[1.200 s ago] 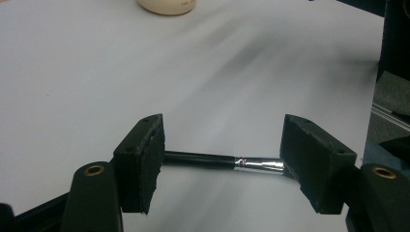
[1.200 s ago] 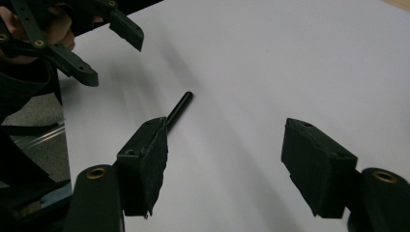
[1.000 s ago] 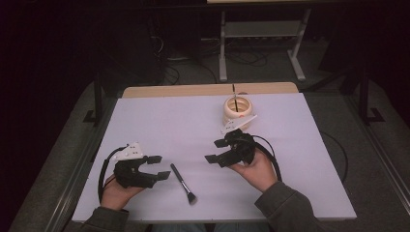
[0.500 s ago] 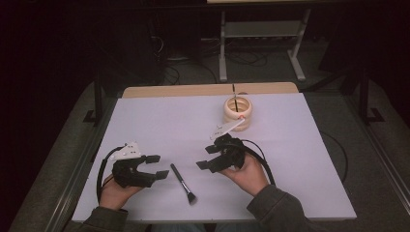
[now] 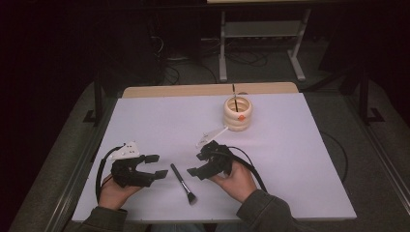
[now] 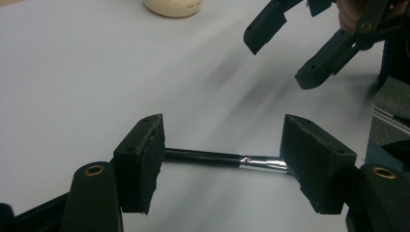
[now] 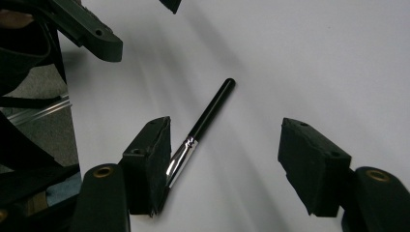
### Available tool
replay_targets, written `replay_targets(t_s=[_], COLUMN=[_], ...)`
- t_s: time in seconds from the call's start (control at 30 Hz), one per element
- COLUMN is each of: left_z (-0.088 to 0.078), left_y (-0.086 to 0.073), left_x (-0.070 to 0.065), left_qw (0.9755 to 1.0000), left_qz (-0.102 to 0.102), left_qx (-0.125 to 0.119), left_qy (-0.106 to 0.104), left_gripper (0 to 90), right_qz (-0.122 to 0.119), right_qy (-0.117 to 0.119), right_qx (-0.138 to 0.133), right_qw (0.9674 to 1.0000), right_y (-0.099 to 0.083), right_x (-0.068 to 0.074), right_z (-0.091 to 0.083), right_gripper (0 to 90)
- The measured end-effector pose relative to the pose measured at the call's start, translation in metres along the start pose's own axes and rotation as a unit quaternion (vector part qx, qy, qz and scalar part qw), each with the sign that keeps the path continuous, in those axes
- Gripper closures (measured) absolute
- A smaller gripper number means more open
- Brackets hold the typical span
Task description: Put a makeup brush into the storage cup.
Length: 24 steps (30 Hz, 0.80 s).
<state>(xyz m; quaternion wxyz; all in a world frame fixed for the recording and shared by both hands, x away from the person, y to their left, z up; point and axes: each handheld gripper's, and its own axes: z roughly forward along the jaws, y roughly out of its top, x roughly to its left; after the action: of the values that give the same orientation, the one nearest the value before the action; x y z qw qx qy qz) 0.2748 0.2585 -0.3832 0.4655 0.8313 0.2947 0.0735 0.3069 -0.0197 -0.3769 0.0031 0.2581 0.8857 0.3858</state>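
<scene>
While grippers flank brush (image 5: 183,183), holder (image 5: 237,113) stands apart.

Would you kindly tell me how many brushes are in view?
2: one brush lies on the table between the tools; another stands in the ringed holder. More may be hidden inside.

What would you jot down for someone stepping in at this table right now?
Left gripper: open, empty, resting at the near left of the table.
Right gripper: open, empty, its jaws have just been closing a little with nothing between the pads; it has come back from the holder toward the brush.
Brush: lies flat on the table between the two grippers, bristles toward the person, untouched.
Holder: cream ringed cup, upright at the far side, with one dark stick in it.
Done: nothing picked up.
Left: probably grasp the brush and stand it in the holder.
</scene>
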Motion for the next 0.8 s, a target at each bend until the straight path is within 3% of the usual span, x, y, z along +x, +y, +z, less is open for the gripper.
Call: replay_targets(t_s=[0.13,0.37,0.67,0.8], left_z=[-0.001,-0.001,-0.002,-0.003], left_y=[0.000,0.000,0.000,0.000], left_x=[0.001,0.001,0.002,0.002], left_qw=[1.0000,1.0000,1.0000,1.0000], left_qz=[0.002,0.000,-0.002,-0.001], left_qx=[0.001,-0.002,-0.003,-0.003], left_qy=[0.000,0.000,0.001,0.000], left_gripper=[32.4,32.4,32.4,32.4], right_qz=[0.005,0.006,0.017,0.039], right_qy=[-0.004,-0.031,-0.040,-0.040], right_qx=[0.009,0.035,0.061,0.072], right_qw=[0.9999,0.9989,0.9972,0.9958], right_y=[0.001,-0.001,-0.002,-0.005], right_x=[0.005,0.014,0.028,0.031], right_z=[0.009,0.022,0.040,0.048], right_gripper=[35.3,40.4,47.4,50.6])
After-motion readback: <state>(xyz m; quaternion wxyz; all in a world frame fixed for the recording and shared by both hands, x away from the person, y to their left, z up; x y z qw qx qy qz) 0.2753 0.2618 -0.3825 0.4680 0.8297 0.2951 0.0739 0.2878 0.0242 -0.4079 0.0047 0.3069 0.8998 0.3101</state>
